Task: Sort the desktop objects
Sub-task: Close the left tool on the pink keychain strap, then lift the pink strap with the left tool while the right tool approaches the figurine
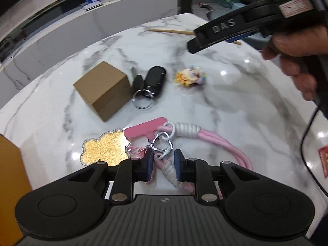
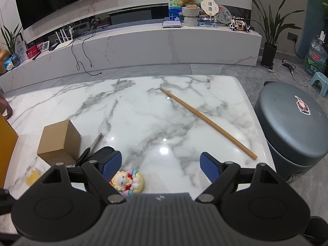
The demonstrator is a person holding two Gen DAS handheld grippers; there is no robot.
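My left gripper [image 1: 163, 164] has its jaws narrowed around the white-wrapped end of a pink lanyard [image 1: 231, 143]; the pads are close to it but I cannot tell whether they grip it. The lanyard carries a pink tab [image 1: 143, 129] and a gold glitter charm [image 1: 104, 149]. A black car key with a ring [image 1: 153, 80] lies beyond, beside a small cardboard box [image 1: 102, 88] and a colourful doll toy [image 1: 189, 75]. My right gripper [image 2: 162, 167] is open above the table; the doll toy [image 2: 128, 181] lies just inside its left finger.
A long wooden chopstick [image 2: 207, 121] lies on the right of the marble table [image 2: 143, 110]. A grey stool [image 2: 295, 123] stands off the right edge. An orange object [image 1: 10, 184] is at the left edge. A red packet [image 1: 324, 160] lies at the right.
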